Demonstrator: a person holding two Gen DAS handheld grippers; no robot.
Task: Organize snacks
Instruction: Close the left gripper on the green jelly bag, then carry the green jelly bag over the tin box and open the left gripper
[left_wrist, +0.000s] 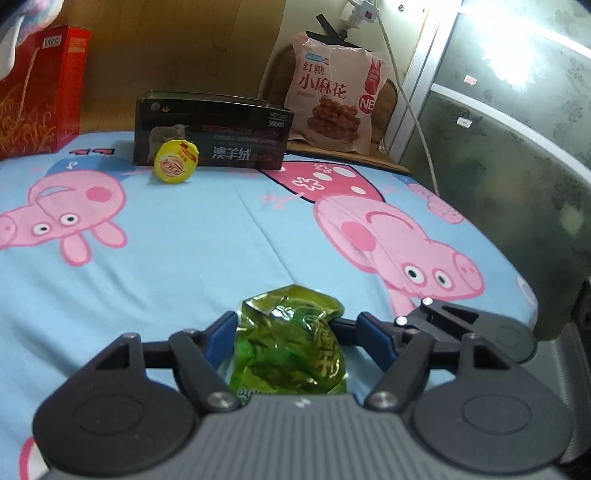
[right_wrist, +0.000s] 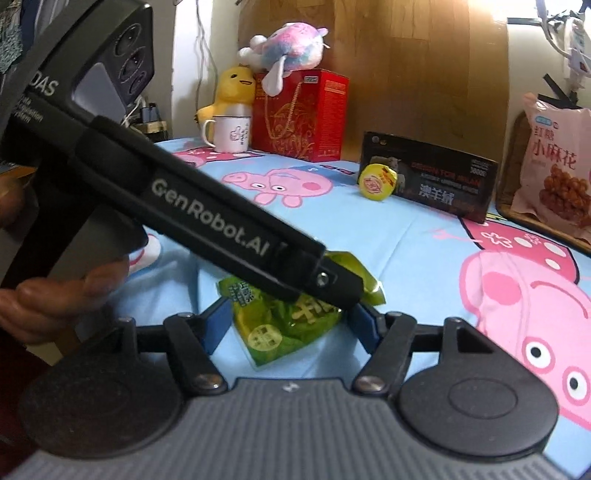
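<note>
A crinkled green snack packet (left_wrist: 290, 343) lies on a light blue bedsheet (left_wrist: 192, 266) printed with pink cartoon pigs, and both handheld grippers have it between their blue-padded fingers. In the left wrist view, the left gripper (left_wrist: 291, 334) has its fingers spread either side of the packet; the left pad (left_wrist: 221, 338) touches the packet's edge, while the right pad sits just beside it, so the jaws read as spread around it rather than pinching. In the right wrist view the right gripper (right_wrist: 290, 325) is likewise spread, the same green packet (right_wrist: 284, 325) between its pads and a visible gap on each side. Only this view shows the left gripper (right_wrist: 325, 284) from outside: a long black body marked "GenRobot.AI" slanting down over the packet, held by a hand (right_wrist: 55, 302). Far ahead of both grippers, a small round yellow cup (left_wrist: 176, 161) leans against a dark open box (left_wrist: 212, 129), with a pink snack bag (left_wrist: 332, 92) to the right beyond it and a red carton (left_wrist: 40, 92) to the left. Only the right wrist view shows a white enamel mug (right_wrist: 229, 133), a yellow plush duck (right_wrist: 231, 92) and a pastel plush toy (right_wrist: 288, 46) lying on the red carton.
</note>
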